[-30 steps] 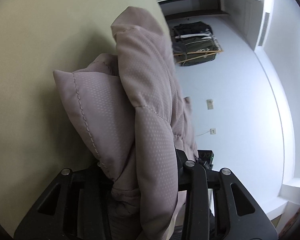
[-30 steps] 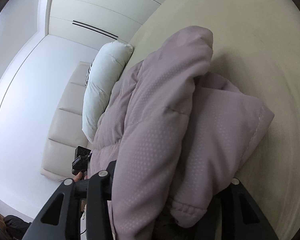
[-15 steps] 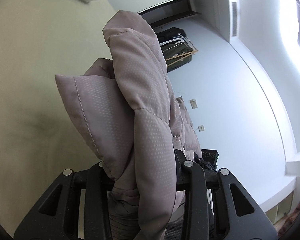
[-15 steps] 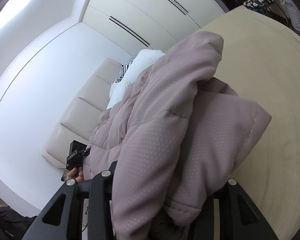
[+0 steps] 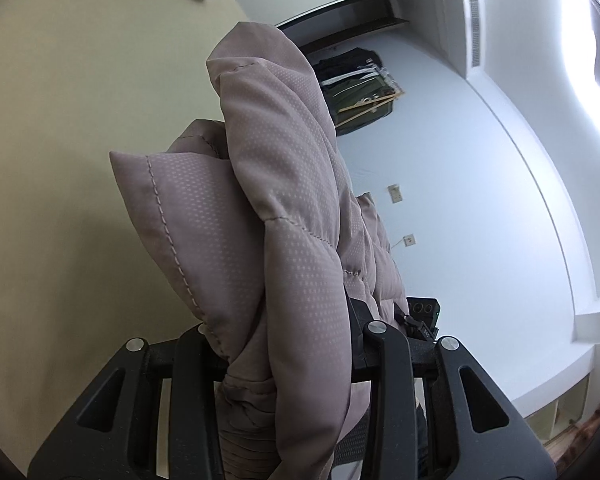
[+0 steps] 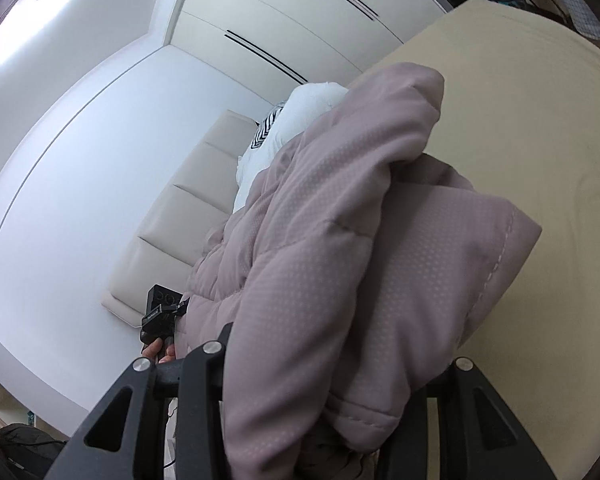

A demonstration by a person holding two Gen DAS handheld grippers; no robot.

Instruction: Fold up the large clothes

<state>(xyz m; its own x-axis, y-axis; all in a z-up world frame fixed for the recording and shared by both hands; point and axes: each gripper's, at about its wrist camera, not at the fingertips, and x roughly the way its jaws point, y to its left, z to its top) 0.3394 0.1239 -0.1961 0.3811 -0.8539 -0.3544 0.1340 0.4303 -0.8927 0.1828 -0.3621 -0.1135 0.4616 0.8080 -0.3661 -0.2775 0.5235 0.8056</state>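
Note:
A mauve quilted puffer jacket [image 5: 268,240] fills the middle of both wrist views. My left gripper [image 5: 284,364] is shut on a bunched edge of it, the padded fabric bulging up between the black fingers. My right gripper [image 6: 320,392] is shut on another edge of the same jacket [image 6: 340,264], which hangs lifted between the two grippers above the cream bed [image 6: 532,128]. The fingertips of both grippers are hidden by fabric. The other gripper shows small in each view, beyond the jacket [image 6: 160,308].
The cream bed sheet [image 5: 80,120] lies at left of the left view. A white pillow [image 6: 300,120] and a padded headboard [image 6: 188,216] stand at the bed's head. White wardrobe doors [image 6: 300,4] and a rack of dark clothes [image 5: 356,84] line the walls.
Both grippers have tilted upward with the jacket held in them: more wall and ceiling show now and less bed. The grip on the fabric is unchanged.

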